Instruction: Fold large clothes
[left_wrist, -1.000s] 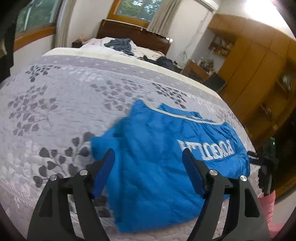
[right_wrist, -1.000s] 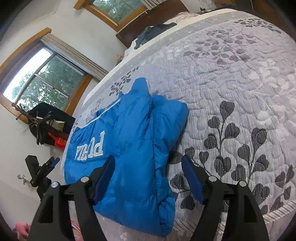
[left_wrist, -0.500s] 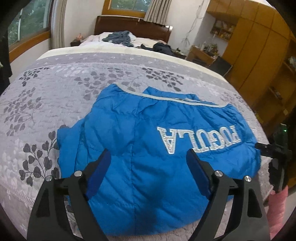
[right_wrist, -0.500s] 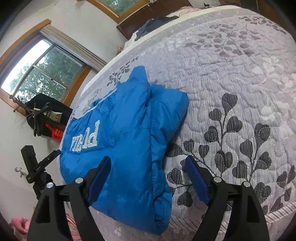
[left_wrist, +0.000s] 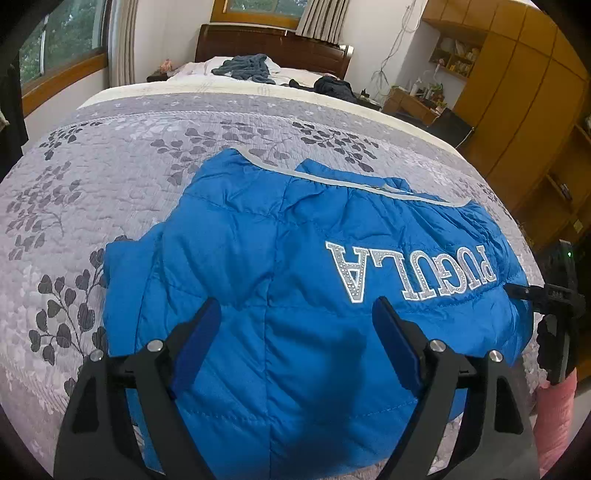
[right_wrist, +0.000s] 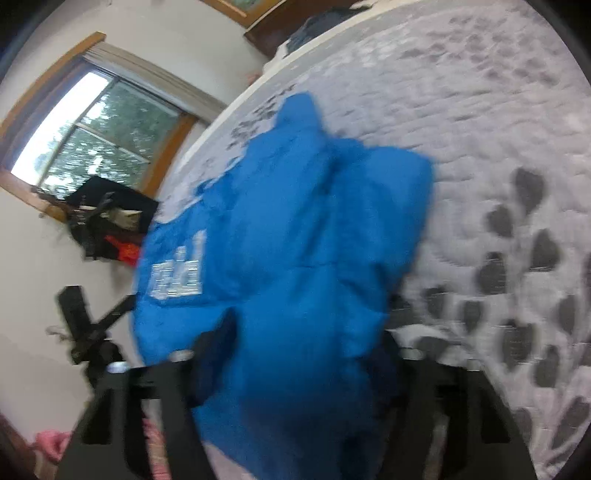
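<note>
Both of my grippers have come closer to the blue puffer jacket (left_wrist: 295, 266) over the last second, so it now fills most of each view. It lies flat on the grey leaf-patterned bedspread (left_wrist: 110, 155), near the foot end of the bed, with a silver "PUGLA" logo (left_wrist: 410, 273) reading upside down from my left camera and a pale trim band along its far edge.

My left gripper (left_wrist: 295, 339) hovers just above the near part of the jacket with its blue-padded fingers (left_wrist: 195, 343) spread wide, nothing between them. My right gripper (right_wrist: 295, 365) is in a blurred picture; its fingers stand wide apart too, with a bulge of blue fabric between them, and I cannot tell whether they touch it.

At the right edge of my left view a black tripod-like stand (left_wrist: 557, 295) sits beside the bed. Dark clothes (left_wrist: 247, 68) lie near the wooden headboard (left_wrist: 273, 44).
</note>
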